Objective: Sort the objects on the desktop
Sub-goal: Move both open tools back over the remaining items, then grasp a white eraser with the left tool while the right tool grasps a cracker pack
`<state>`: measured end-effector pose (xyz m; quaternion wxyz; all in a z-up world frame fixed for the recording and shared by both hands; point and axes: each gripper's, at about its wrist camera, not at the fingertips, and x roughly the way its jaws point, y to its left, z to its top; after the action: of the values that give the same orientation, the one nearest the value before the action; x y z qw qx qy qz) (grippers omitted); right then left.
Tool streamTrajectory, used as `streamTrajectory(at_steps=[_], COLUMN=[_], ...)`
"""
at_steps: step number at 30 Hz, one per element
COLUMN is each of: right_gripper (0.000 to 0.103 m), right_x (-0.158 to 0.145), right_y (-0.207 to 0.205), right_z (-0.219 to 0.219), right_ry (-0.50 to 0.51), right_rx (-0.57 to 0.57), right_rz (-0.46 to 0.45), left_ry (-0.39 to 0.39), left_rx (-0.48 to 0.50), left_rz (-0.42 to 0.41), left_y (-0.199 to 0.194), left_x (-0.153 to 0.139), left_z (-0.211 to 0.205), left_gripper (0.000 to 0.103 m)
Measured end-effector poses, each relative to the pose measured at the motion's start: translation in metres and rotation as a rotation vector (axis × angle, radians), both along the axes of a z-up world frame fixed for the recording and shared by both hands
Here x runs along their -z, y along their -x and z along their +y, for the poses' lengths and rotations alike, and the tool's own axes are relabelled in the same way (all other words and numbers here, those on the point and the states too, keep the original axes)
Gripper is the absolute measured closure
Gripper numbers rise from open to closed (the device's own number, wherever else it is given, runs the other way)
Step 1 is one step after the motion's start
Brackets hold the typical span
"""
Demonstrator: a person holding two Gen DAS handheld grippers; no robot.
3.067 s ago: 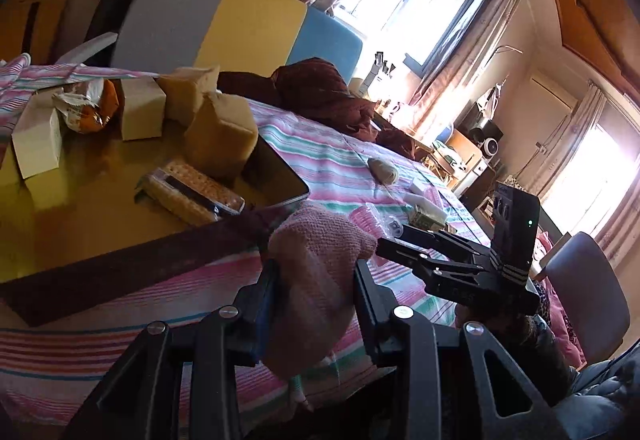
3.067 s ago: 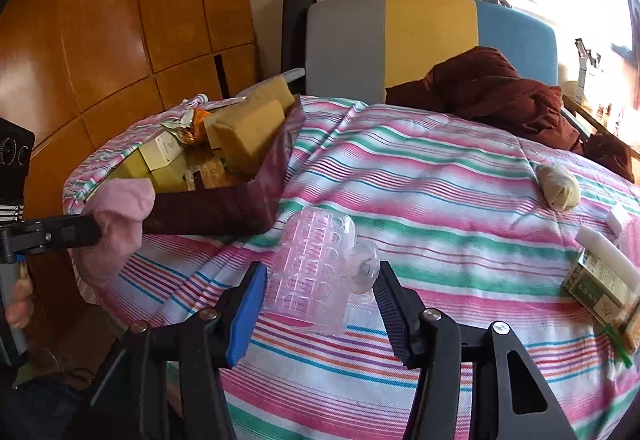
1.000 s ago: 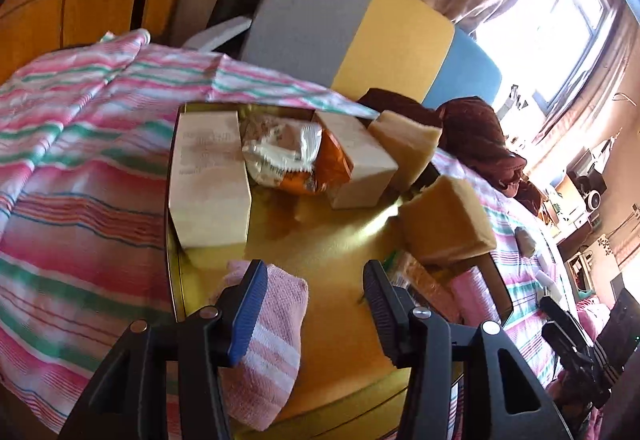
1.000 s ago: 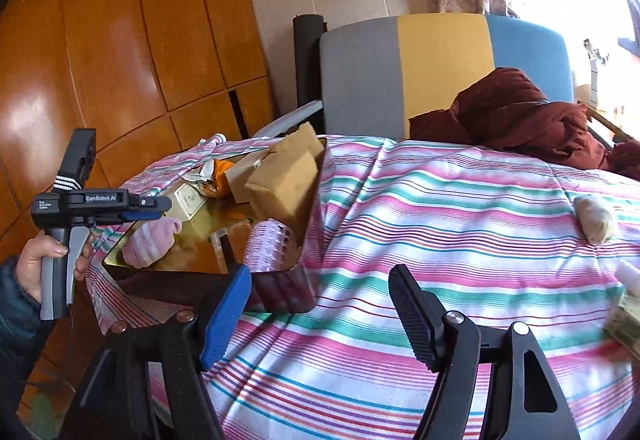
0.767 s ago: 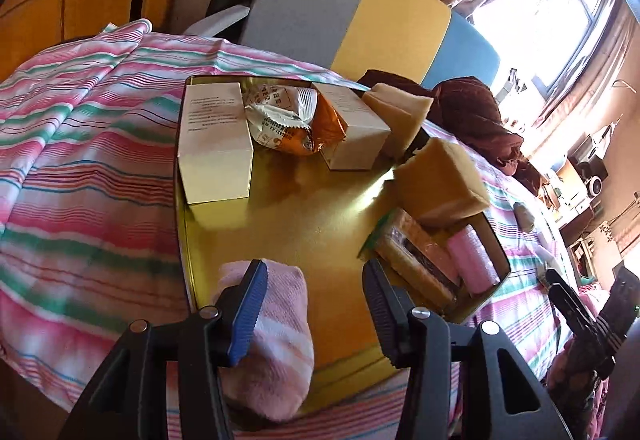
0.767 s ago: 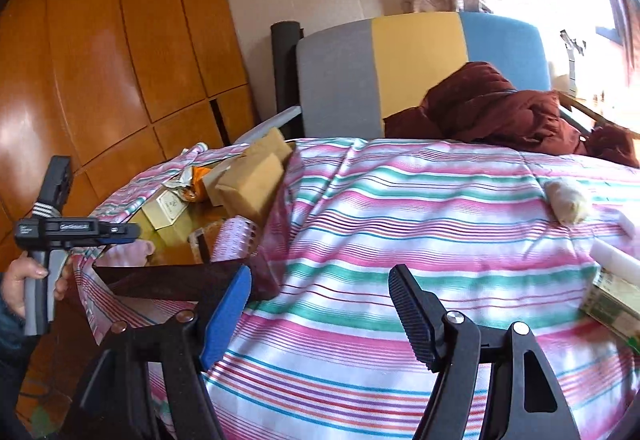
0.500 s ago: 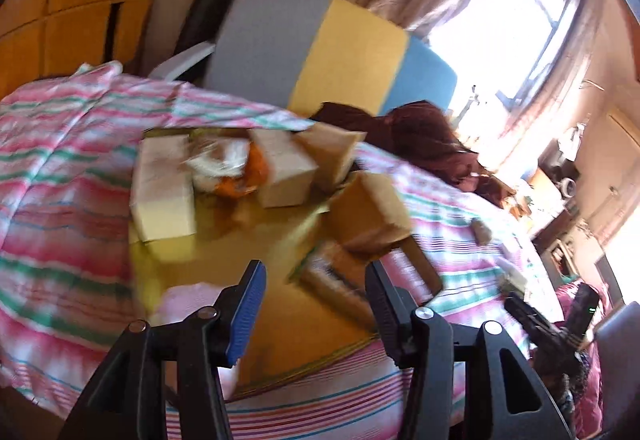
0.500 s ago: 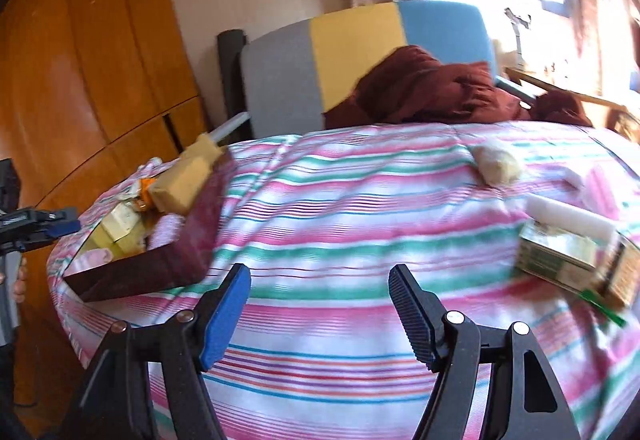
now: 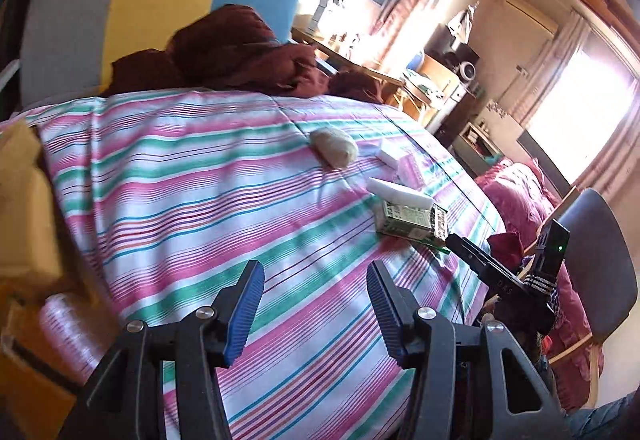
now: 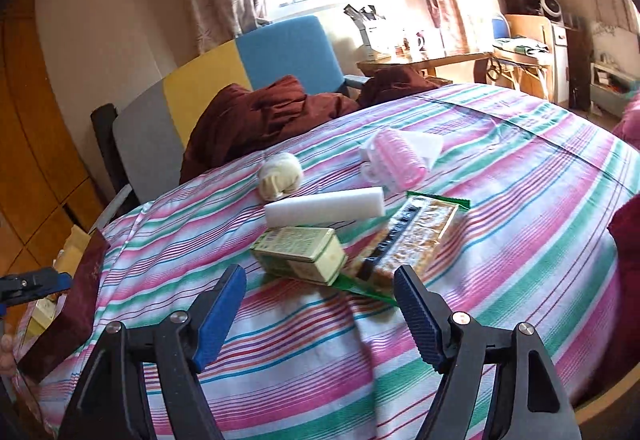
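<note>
- The right gripper (image 10: 320,304) hangs with jaws spread wide and nothing between them, low over the striped cloth (image 10: 520,176), its gap facing the cluster of loose things.
- Straight ahead of that gap lies the green carton (image 10: 298,254), on its side, resting partly on a wrapped snack bar (image 10: 412,236) whose green wrapper end pokes out beneath it.
- Judging by the line-up, the carton or the bar looks like the next pick: both sit just beyond the fingertips, and the spread looks wide enough for either.
- Just behind them a white foam block (image 10: 324,208) lies crosswise, then a cream sock ball (image 10: 280,174) and a pink ridged roller (image 10: 394,160) with a white wedge beside it.
- The left gripper (image 9: 316,304) is likewise spread and empty, hovering over bare cloth, well apart from the cluster at its far right.
- At the left edge of the left view a pink roll (image 9: 72,324) and tan blocks sit inside the tray (image 10: 76,308), so sorted pieces are gathered there; the tray stands at the table's left end.
- A dark red garment (image 10: 272,112) is heaped against the colour-block chair (image 10: 224,80), clear of the work.
- Risk, as a judgement: gripping the carton may drag the bar beneath it.
</note>
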<state>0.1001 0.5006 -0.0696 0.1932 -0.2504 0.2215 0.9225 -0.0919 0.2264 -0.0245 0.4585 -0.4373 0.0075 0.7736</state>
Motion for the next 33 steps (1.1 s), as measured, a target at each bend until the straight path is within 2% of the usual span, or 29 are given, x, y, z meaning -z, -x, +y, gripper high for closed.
streamTrajectory(at_steps=[3,5,7,11,14,21,26,30,33], right_gripper=[0.025,0.025,0.025,0.022,0.022,0.017,0.015,0.014,0.014], right_x=[0.007,0.011,0.016,0.025,0.028,0.032,0.034,0.035,0.035], right_y=[-0.003,-0.002,-0.002,0.001,0.002,0.005,0.008,0.009,0.010], right_z=[0.010,0.015,0.020,0.029,0.033,0.034,0.033,0.033,0.033], right_ry=[0.019,0.026,0.039,0.066,0.080,0.085,0.075,0.075,0.074], right_rx=[0.024,0.038,0.049,0.063,0.055,0.026,0.007,-0.006,-0.009], right_rz=[-0.002,-0.002,0.008,0.026,0.047,0.080,0.087,0.094,0.093], left_ry=[0.043,0.066,0.108,0.179,0.228,0.305,0.322,0.334,0.326], left_rx=[0.112,0.199,0.286,0.454,0.549,0.762,0.863,0.900,0.888], left_rz=[0.034,0.089,0.163,0.257,0.276,0.251,0.158,0.095,0.085], left_y=[0.000,-0.008,-0.011,-0.013,-0.005,0.008,0.020,0.027,0.026], left_x=[0.000,-0.004,-0.008,-0.007,0.000,0.028,0.053,0.069,0.072], left_z=[0.052,0.084,0.116,0.170,0.209,0.274,0.297,0.306,0.305], left_gripper=[0.040,0.039,0.034,0.024,0.022,0.022,0.022,0.022,0.027])
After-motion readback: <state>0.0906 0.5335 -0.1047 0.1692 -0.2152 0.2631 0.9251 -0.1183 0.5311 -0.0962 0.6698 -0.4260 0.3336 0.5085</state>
